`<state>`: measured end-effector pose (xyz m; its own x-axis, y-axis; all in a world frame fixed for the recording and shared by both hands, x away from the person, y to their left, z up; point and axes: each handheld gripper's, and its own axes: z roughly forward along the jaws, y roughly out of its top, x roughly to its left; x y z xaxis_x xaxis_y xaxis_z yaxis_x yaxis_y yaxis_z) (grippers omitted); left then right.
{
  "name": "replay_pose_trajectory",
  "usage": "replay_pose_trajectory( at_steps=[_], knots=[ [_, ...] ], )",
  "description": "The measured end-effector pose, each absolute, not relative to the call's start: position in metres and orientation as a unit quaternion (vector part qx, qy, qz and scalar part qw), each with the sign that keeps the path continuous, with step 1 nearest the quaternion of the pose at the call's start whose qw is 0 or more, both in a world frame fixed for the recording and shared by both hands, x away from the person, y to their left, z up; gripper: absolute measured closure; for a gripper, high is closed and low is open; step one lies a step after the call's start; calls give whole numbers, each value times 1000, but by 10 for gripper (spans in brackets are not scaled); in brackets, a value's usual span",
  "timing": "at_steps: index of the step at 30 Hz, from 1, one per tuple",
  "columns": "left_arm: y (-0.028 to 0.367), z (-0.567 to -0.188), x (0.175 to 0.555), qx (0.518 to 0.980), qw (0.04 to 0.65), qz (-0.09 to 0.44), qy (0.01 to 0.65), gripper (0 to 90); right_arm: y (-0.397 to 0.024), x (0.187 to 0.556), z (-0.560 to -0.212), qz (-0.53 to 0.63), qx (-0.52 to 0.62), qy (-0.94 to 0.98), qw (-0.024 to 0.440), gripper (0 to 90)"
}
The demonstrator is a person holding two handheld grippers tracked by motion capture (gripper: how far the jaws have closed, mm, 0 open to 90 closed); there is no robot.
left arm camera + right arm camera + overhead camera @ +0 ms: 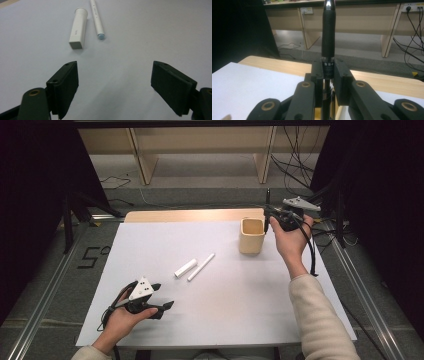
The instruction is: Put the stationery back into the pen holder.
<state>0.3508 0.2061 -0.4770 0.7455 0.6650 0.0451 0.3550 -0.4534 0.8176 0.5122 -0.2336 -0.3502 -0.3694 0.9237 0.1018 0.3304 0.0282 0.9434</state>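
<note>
Pinching a black pen (328,32) upright between my right gripper (328,75), I hold it at the far right of the table, just beside and above the beige cup (251,236). The pads press the pen's lower barrel from both sides in the right gripper view, and its dark grip section rises straight up past them. In the high view the pen (267,200) shows as a thin dark stick standing over my right gripper (272,217), close to the cup's right rim; whether its lower end reaches inside the cup I cannot tell. The cup stands upright on the white sheet (225,290) near the sheet's far edge, its mouth open to the camera; what I can see of its inside is bare.

Well apart from the cup, near the middle of the sheet, lie a white marker (201,267) and its white cap (185,268), side by side and not touching. In the left gripper view the marker (97,20) shows a blue tip pointing toward me, with the cap (78,31) lying to its left.

My left gripper (162,297) rests low over the near left part of the sheet, its jaws spread wide with nothing between them, aimed at the marker and cap.
</note>
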Motion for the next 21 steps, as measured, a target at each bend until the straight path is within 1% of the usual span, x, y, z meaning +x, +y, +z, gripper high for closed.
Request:
replay_pose_trajectory(
  at_steps=[9, 21],
  knots=[
    [206, -477, 351, 832, 424, 182, 307, 222, -228, 523, -352, 510, 477, 652, 297, 800],
    [207, -477, 351, 832, 424, 183, 306, 223, -224, 537, -368, 502, 477, 655, 302, 797]
  ],
)
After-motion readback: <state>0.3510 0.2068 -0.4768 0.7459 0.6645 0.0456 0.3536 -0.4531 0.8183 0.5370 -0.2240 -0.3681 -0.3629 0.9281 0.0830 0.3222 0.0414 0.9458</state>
